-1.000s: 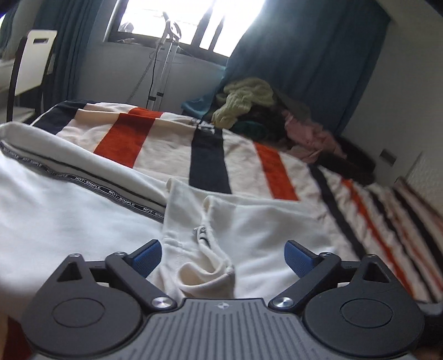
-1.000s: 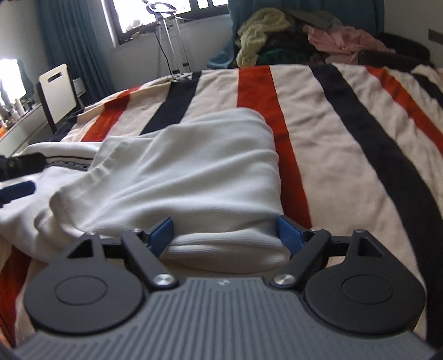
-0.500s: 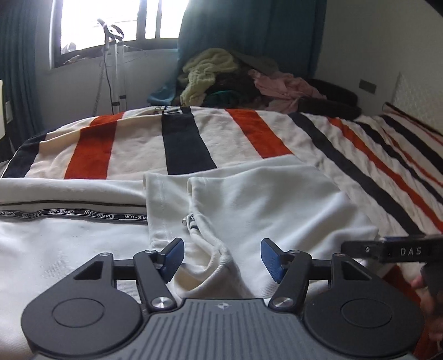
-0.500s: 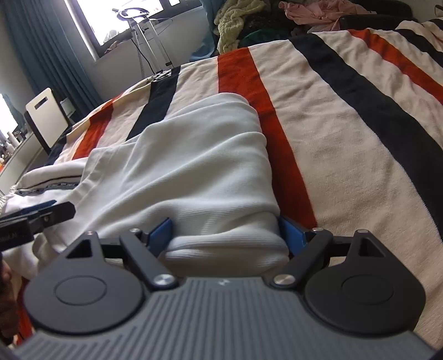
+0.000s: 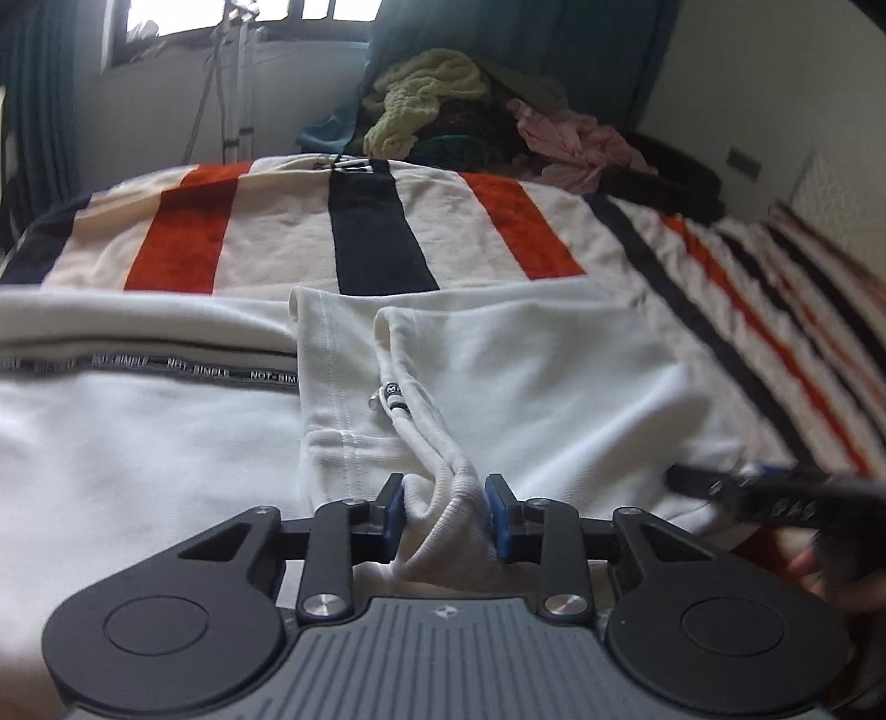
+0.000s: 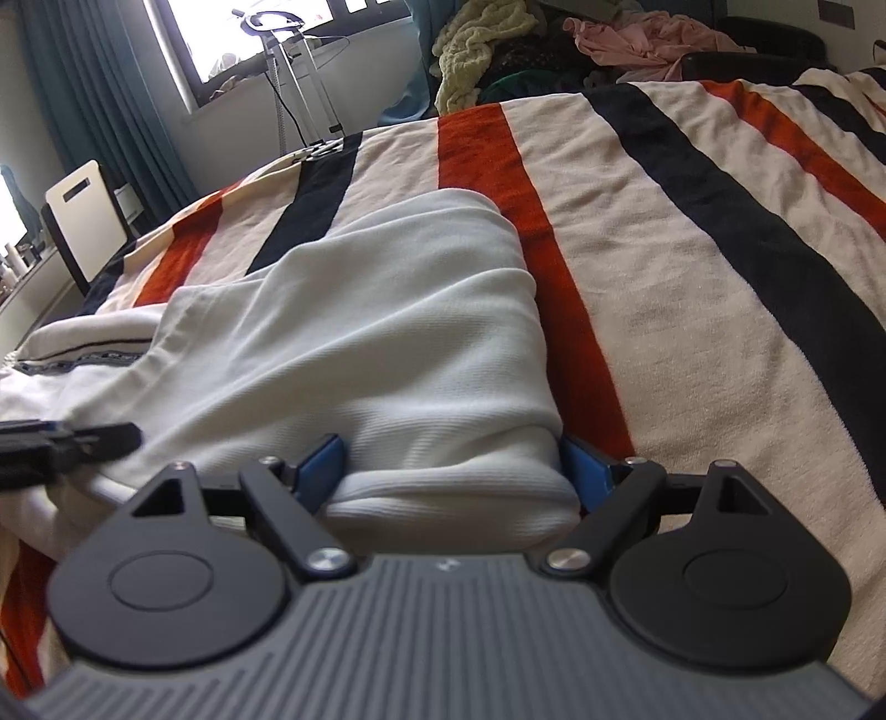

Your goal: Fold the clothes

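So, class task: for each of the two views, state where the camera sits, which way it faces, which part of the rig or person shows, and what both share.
Left wrist: sits behind the left gripper, low over the bed, facing the window; its pads pinch the white garment's ribbed edge; the right gripper and a hand show at right.
Right wrist: sits behind the right gripper, facing up the striped blanket; open jaws flank a folded white cuff; the left gripper shows at left.
Shared: white garment, blanket, clothes pile, window.

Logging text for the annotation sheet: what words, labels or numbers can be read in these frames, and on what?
"NOT-SIMPLE", repeated: dark tape across the white garment.
Small tag by the drawstring: too small to read.
Lettering on the right gripper seen from the left wrist: blurred, unreadable.
Same tape in the right wrist view: unreadable.
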Tool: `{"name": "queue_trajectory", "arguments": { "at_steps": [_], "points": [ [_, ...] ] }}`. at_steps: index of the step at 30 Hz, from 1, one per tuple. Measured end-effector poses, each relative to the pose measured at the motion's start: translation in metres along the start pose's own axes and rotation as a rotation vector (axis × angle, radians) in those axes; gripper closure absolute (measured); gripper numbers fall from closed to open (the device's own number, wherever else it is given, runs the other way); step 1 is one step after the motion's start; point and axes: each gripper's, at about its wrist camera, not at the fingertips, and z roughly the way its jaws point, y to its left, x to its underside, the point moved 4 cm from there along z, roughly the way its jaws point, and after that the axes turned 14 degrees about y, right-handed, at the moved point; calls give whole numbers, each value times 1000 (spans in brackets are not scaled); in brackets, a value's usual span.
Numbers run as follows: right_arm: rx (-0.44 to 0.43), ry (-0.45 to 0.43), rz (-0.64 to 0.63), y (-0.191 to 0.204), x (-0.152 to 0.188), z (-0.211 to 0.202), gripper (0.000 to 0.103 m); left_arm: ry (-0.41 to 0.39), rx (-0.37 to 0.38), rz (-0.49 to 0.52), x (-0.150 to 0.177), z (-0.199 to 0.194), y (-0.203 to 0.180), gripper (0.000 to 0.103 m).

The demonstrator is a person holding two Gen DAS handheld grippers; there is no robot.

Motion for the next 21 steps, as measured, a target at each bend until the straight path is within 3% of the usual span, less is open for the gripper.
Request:
{"name": "queue_trajectory", "arguments": {
  "at_steps": [7,11,15,18,19,21],
  "points": [
    [-9,-57,19,-3,-4,-12,19,40,139,-224,4,-8,16,66],
    [38,-150,-70,8,-16,-35,19,39,198,-303,5,-12,24,62],
    [10,-206,-193,42,-50,-50,19,31,242,-363,6,-8,32,62],
    [-68,-121,-277,84,-85,-36,21,30,269,-390,9,-5,37,61],
    [-94,-69,-298,100,-96,-25,28,28,273,-391,10,-4,37,60],
    [-108,7,-333,130,-109,-1,29,26,286,-392,11,-3,39,60]
  ]
}}
